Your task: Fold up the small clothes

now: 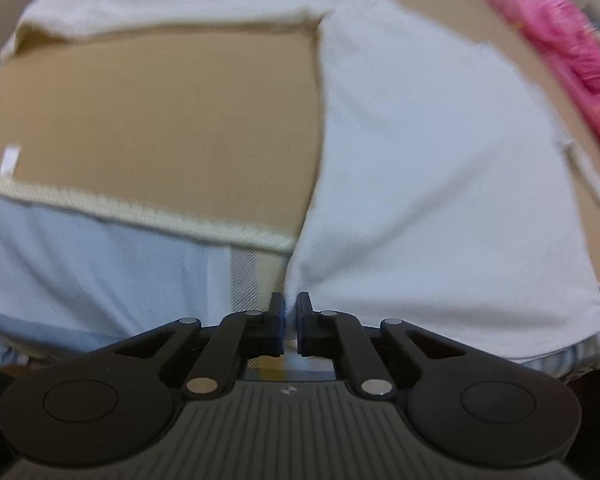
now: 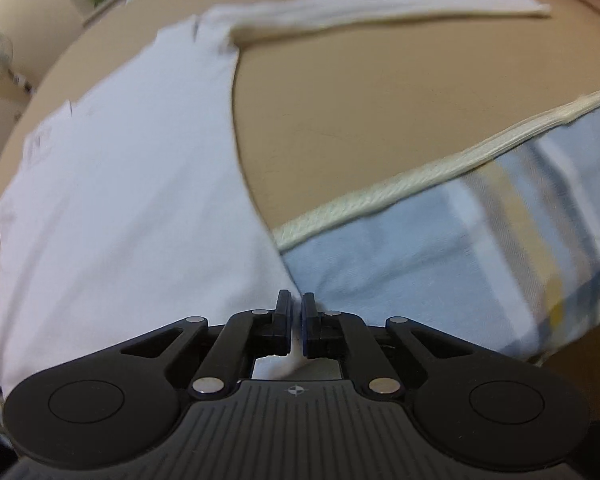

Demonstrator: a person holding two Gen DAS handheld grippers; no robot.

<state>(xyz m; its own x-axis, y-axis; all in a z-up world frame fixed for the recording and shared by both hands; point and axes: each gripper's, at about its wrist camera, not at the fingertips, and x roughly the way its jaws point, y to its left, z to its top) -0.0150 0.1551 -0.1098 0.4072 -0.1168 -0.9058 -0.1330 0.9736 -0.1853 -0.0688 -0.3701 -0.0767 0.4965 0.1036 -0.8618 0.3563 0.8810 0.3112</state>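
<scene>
A white long-sleeved top [image 1: 440,168] lies flat on a tan surface [image 1: 160,112], blurred in both views. In the left wrist view one sleeve [image 1: 188,12] stretches left along the far side. My left gripper [image 1: 291,312] is shut on the top's near hem corner, where the white cloth runs down into the jaws. In the right wrist view the top [image 2: 120,184] fills the left side and its other sleeve [image 2: 380,4] reaches right. My right gripper [image 2: 297,312] is shut on the opposite near hem corner, with white cloth showing between and below the pads.
A light blue checked cover [image 1: 100,264] [image 2: 460,248] with a cream piped edge [image 2: 420,176] drops away along the near side of the tan surface. A pink garment [image 1: 560,40] lies at the far right. A small white tag [image 1: 10,160] sits at the left.
</scene>
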